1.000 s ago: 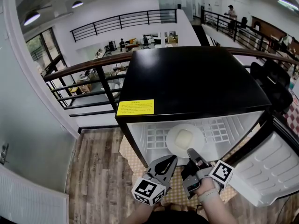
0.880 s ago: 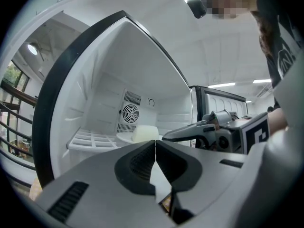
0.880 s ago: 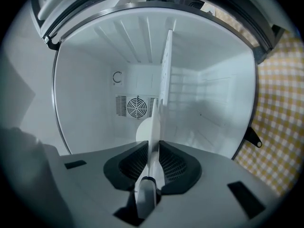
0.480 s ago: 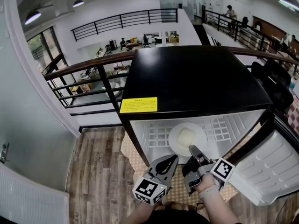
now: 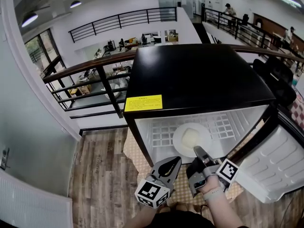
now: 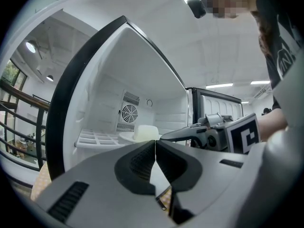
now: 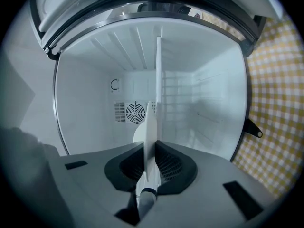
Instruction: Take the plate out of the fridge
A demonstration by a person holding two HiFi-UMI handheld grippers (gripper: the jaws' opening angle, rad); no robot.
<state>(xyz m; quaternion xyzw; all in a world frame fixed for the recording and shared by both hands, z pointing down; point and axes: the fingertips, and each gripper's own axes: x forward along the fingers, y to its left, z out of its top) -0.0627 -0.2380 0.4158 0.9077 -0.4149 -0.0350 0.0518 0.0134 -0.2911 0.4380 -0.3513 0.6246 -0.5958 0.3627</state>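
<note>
A white plate [image 5: 179, 139] with a pale yellow block [image 5: 191, 137] on it rests on the white wire shelf [image 5: 159, 137] inside the open fridge. My right gripper [image 5: 197, 151] reaches into the opening and is shut on the plate's near rim. In the right gripper view the plate [image 7: 148, 136] shows edge-on, pinched between the right gripper [image 7: 151, 148] jaws. My left gripper [image 5: 176, 161] hangs just outside the fridge front, left of the right one, shut with nothing in it. The left gripper view shows its own jaw tips [image 6: 155, 148] pressed together, and beyond them the plate [image 6: 124, 137].
The fridge has a black top [image 5: 194, 80] with a yellow label [image 5: 143, 103]. Its door [image 5: 278, 165] stands open to the right. A checkered mat [image 5: 135, 158] lies under it on wood flooring. A black railing [image 5: 95, 72] runs behind. A fan vent [image 7: 134, 112] sits in the back wall.
Only the head view has shifted a little. Both grippers and the plate keep their places relative to the fridge.
</note>
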